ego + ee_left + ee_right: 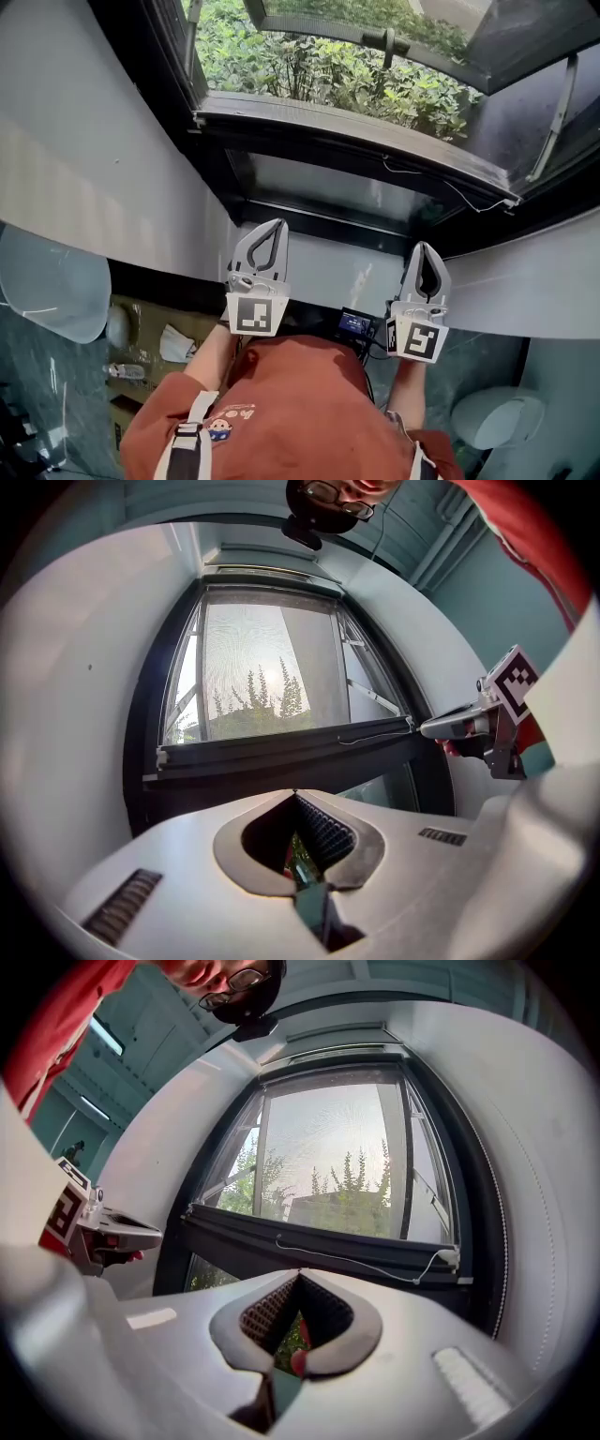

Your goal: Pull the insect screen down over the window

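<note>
**Position.** The screen (267,658) covers the upper window opening; its mesh shows as a fine grey weave against the trees. Its bottom bar (281,752) lies across the black frame, just above the lower pane (328,187). Whether the bar is fully seated there cannot be told. A thin white cord (356,1262) runs along the bar towards its right end.

**Tools.** The left tool (271,228) and right tool (425,249) are held side by side below the bar, apart from it. Both are pressed together with nothing gripped.

**Handling (judged).**
- Mesh: light, soft and easily torn or creased. It should not be pinched.
- Bar: stiff, light and narrow, with a smooth finish that is likely slippery under the pads.
- The roller probably pulls back, so the bar is likely to resist.

**Hold point (judged).** The bar is the safest place to grip, one tool either side of centre, so that it travels level. The cord is the alternative, but it looks thin and hard to pinch.
</note>
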